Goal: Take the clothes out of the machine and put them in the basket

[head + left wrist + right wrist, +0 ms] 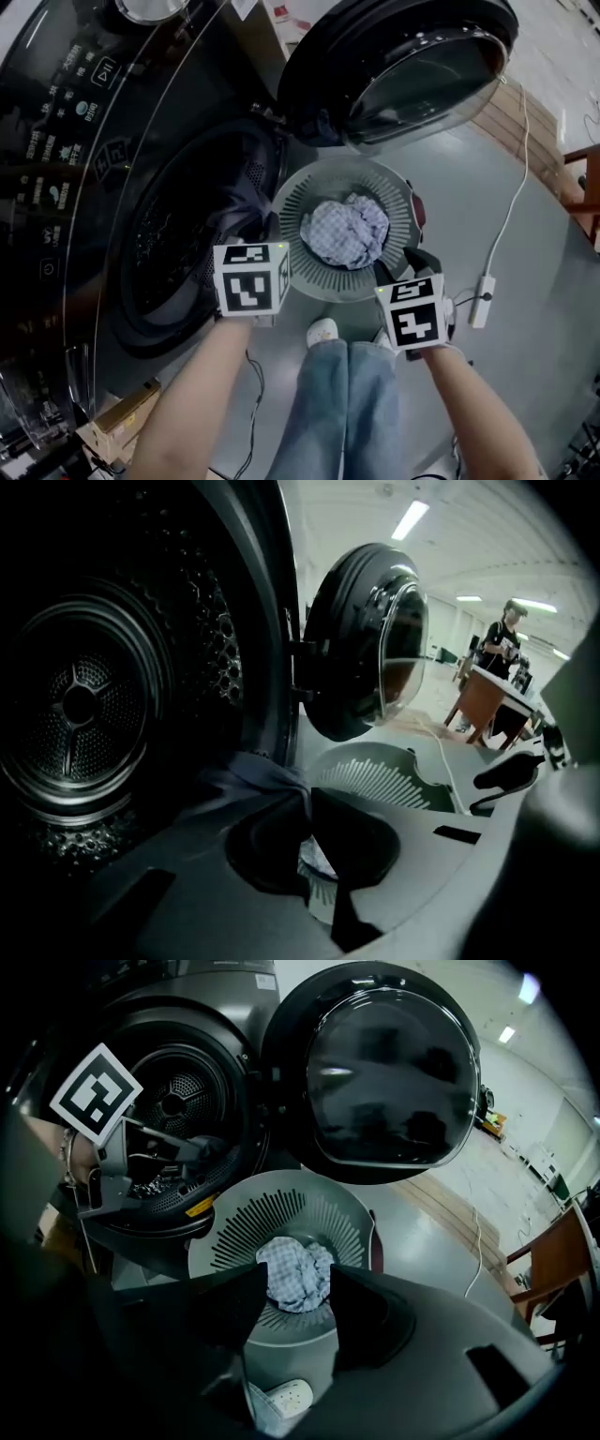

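Observation:
The dark front-loading machine (178,234) stands at the left with its round door (412,66) swung open. A grey slatted basket (314,192) sits on the floor in front of it, with a crumpled checked cloth (345,232) inside. My left gripper (307,808) is shut on a dark bluish garment (253,775), which trails out of the drum opening (80,705) towards the basket (375,775). My right gripper (300,1283) hangs open over the basket (272,1218) and holds nothing; the checked cloth (291,1262) lies well below its jaws.
A white cable with a small box (483,300) runs across the grey floor at the right. My jeans legs and a white shoe (323,331) stand just before the basket. A cardboard box (122,422) lies lower left. Wooden furniture (553,1260) stands far right.

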A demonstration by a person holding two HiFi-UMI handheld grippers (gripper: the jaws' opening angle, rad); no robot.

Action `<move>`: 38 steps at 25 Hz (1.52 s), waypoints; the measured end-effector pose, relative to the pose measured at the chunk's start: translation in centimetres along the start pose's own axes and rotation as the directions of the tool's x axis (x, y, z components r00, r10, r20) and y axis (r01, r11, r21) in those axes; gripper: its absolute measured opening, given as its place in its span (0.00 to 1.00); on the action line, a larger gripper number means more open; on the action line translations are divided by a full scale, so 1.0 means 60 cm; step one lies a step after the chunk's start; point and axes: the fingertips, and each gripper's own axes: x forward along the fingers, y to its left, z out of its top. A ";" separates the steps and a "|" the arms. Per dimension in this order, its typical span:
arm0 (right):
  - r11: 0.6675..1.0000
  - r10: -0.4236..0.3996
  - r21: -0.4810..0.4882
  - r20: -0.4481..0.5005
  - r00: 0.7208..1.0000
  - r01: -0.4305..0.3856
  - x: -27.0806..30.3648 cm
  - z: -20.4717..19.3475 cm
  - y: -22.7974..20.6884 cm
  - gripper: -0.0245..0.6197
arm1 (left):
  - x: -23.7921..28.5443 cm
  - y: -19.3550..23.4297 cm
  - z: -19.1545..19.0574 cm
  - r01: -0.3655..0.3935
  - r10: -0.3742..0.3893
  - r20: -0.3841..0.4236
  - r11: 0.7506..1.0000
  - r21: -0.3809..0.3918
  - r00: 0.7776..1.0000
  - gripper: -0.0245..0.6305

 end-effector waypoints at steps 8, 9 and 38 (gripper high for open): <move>0.999 -0.006 0.045 0.016 1.000 0.006 -0.032 -0.019 -0.028 0.35 | -0.017 -0.092 0.018 0.129 -0.128 0.015 0.986 -0.102 0.992 0.05; 0.998 -0.008 0.063 0.012 1.000 0.007 -0.034 -0.026 -0.033 0.34 | -0.017 -0.107 0.021 0.146 -0.145 0.014 0.985 -0.094 0.989 0.05; 0.977 -0.057 0.206 -0.016 0.998 0.059 -0.050 -0.084 -0.120 0.31 | 0.005 -0.310 -0.036 0.395 -0.394 -0.118 0.919 -0.017 0.912 0.68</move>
